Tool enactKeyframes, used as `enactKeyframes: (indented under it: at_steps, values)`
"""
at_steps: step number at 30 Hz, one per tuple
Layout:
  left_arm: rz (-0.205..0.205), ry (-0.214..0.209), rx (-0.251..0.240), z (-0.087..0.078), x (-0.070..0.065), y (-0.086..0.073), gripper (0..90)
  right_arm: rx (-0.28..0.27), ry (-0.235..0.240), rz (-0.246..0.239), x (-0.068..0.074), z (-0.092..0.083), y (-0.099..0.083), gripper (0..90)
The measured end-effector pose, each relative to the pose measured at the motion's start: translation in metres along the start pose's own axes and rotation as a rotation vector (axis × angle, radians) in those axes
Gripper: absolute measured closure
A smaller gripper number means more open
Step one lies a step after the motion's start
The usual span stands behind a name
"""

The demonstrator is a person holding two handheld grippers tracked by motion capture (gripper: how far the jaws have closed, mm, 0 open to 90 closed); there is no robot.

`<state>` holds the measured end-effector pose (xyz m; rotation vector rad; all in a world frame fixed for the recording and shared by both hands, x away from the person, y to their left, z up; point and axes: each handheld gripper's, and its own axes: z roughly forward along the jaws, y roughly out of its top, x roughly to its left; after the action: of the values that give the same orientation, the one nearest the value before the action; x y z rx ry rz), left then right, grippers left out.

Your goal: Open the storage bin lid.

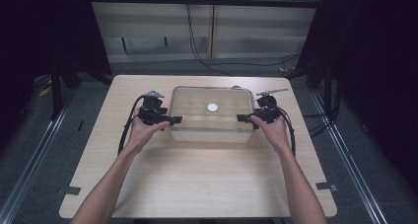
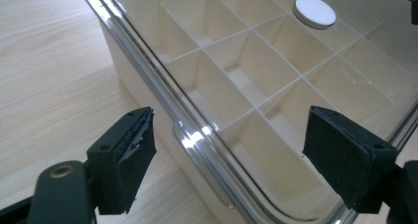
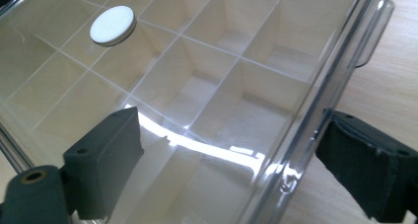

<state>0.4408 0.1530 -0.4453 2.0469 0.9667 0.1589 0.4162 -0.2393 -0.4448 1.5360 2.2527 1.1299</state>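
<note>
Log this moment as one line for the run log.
scene: clear-lidded compartment box on table | white disc on lid | left gripper: open at box's left edge | right gripper: open at right edge

- High view looks forward and down from above the person's side onto the pale wooden table [image 1: 197,184].
- Both gripper views sit close over the clear-lidded compartment box [image 2: 256,86], sharing its white round disc [image 3: 113,25].

The table [image 1: 197,179] is pale, matt wood grain. The box [image 2: 148,71] is cream plastic under a clear, glossy lid [image 3: 207,51] — glare streaks it. The gripper pads [image 2: 135,150] look matt black, slightly rough.
</note>
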Motion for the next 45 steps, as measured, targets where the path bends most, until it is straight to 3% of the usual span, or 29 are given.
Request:
enactKeyframes:
  at_steps: [6,16,24,29,32,41,45]
  values:
    - [0.001,-0.002,0.013,0.005,-0.001,0.003,16.5,0.016,-0.001,-0.002,0.005,0.009,0.002,0.0]
    - [-0.032,-0.053,0.014,0.015,0.005,0.005,10.5,0.001,-0.003,0.026,0.003,0.016,0.005,0.0]
    - [-0.041,-0.032,0.033,0.019,0.002,0.01,8.3,-0.005,-0.007,0.04,0.003,0.017,0.004,0.0]
    - [-0.046,-0.029,0.024,0.015,0.005,0.008,13.2,-0.038,-0.054,0.026,0.008,0.016,0.003,0.0]
    - [-0.04,-0.004,-0.011,0.013,0.002,0.007,15.3,-0.048,-0.083,0.01,0.01,0.015,0.003,0.0]
    - [-0.03,0.018,-0.045,0.006,0.001,0.007,23.7,-0.095,-0.1,0.002,0.011,0.009,0.003,4.9]
    - [-0.028,0.012,-0.063,0.004,0.001,0.007,26.7,-0.113,-0.074,0.017,0.01,0.006,0.002,8.5]
